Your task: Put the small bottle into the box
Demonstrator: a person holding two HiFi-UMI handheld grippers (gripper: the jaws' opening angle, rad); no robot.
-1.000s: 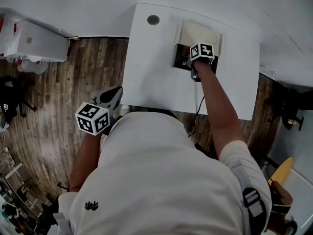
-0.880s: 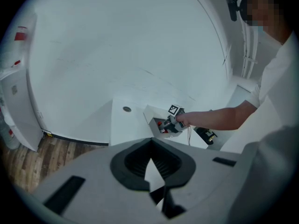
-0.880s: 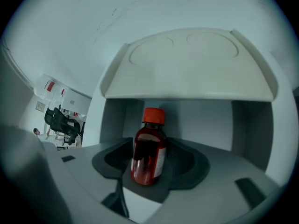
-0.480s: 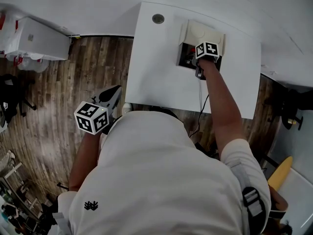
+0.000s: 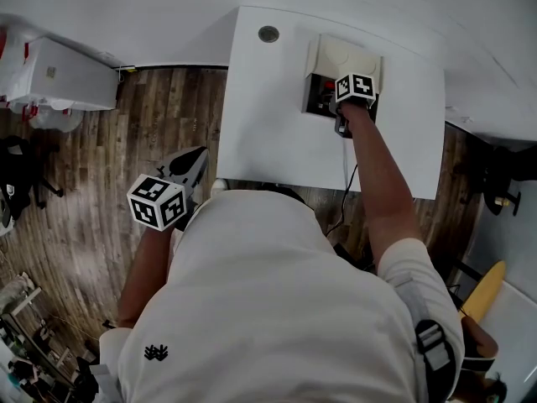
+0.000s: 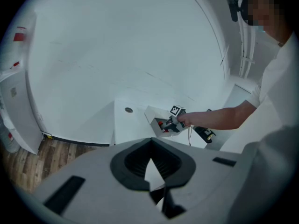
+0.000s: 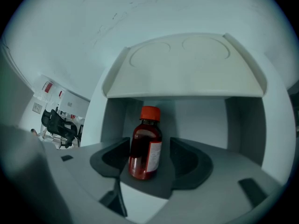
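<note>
A white table [image 5: 268, 133] stands against a pale wall above a dark plank floor [image 5: 101, 166], seen from over the shoulders of a person in a light shirt [image 5: 277, 309] who holds a two-jaw tool in each hand. At the table's far side sits a cream box [image 5: 342, 57], its lid tipped open toward the wall. The person's right arm reaches out across the table to it, and the right gripper [image 7: 150, 148] points steeply down into the box's opening. Its jaws have just been opening and now stand wide apart. The small bottle [image 7: 144, 164] stands upright between them on the floor of the box, dark red with a white label, with a clear gap to the pad on its right and the left pad close beside it, so the claw has no hold on it. The left gripper [image 6: 151, 143] hangs off the table's near left corner, above the floor and well apart from the box, its jaws together on nothing. A round grey grommet [image 5: 268, 34] marks the table's far left part. The bottle's orange-red cap [image 7: 150, 112] sits just under the lid's front edge.
</note>
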